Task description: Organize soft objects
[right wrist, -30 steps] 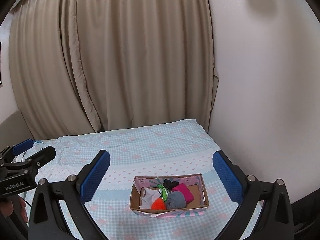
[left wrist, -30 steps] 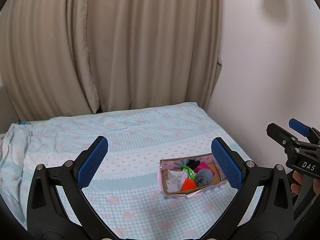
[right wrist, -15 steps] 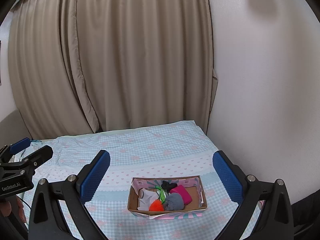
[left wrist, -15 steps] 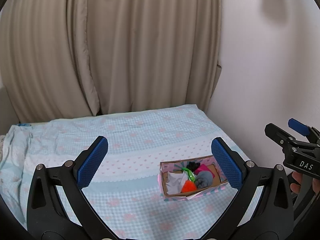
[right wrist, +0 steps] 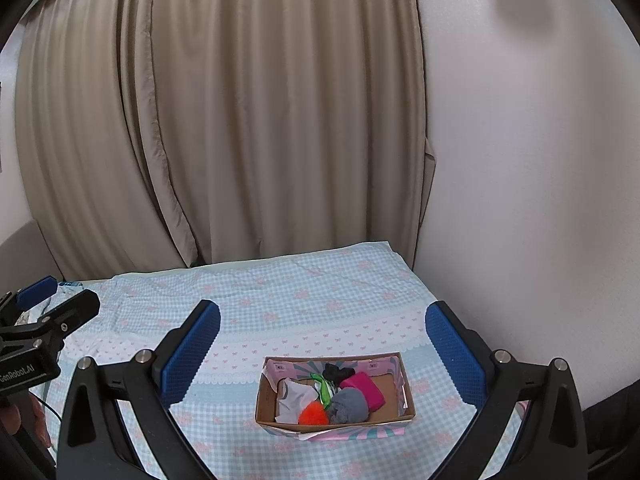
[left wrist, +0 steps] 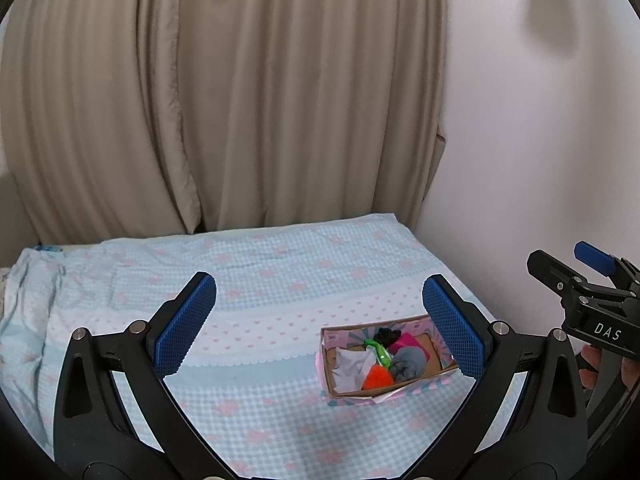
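The left hand-held gripper (left wrist: 320, 328) was spread wide, its two blue pads holding nothing and touching nothing, raised above the bed (left wrist: 260, 268). The right hand-held gripper (right wrist: 322, 350) was equally wide apart and empty, also clear of the bedding. One cardboard box (right wrist: 396, 420) sat on the checked blue bedspread toward the near right of the bed, close to the wall (right wrist: 520, 200). Inside it, from left to right, lay one white cloth (right wrist: 294, 398), one orange fluffy piece (right wrist: 313, 415), one green strip (right wrist: 325, 390), one black piece (right wrist: 336, 372), one grey bundle (right wrist: 349, 406) and one magenta piece (right wrist: 368, 390), six soft objects bunched together, touching one another. Beige curtains (right wrist: 240, 120) hung at the far end of the bed
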Available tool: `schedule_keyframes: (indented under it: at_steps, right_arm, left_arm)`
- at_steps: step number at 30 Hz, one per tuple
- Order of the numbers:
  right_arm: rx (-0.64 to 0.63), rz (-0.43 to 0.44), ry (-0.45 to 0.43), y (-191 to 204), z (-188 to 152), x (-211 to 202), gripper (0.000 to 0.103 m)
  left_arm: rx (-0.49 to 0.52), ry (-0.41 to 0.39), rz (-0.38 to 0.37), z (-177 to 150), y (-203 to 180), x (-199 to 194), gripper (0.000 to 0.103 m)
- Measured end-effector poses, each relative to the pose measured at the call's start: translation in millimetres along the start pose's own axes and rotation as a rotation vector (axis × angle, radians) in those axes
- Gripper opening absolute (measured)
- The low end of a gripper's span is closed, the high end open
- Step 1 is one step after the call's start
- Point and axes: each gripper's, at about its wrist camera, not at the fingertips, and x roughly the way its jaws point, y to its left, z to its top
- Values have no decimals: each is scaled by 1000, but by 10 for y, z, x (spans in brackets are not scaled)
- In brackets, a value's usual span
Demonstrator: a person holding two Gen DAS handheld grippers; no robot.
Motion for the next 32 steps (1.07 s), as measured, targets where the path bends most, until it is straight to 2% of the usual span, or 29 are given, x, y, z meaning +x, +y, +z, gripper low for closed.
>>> schedule_keyframes:
  at_steps: [11,20,23,27,32]
  right_arm:
    - [1,-8,11,28,14,11,102]
    - [-1,-16,0,58,36,-6,102]
    - [0,-18,-2,56,33,11,102]
    - [-2,-19,0,54,15,49,102]
    - [-1,-19,3,52,14,50,102]
  left_arm:
    - [21,-28,34,31,-21,-18,103]
    - [10,-53,-23,66,-35,-82,103]
    - [22,-82,31,63,-67,-113,103]
    - [87,-134,117,44,-168,-163,103]
    - [100,-146,108,41,-207,-198,103]
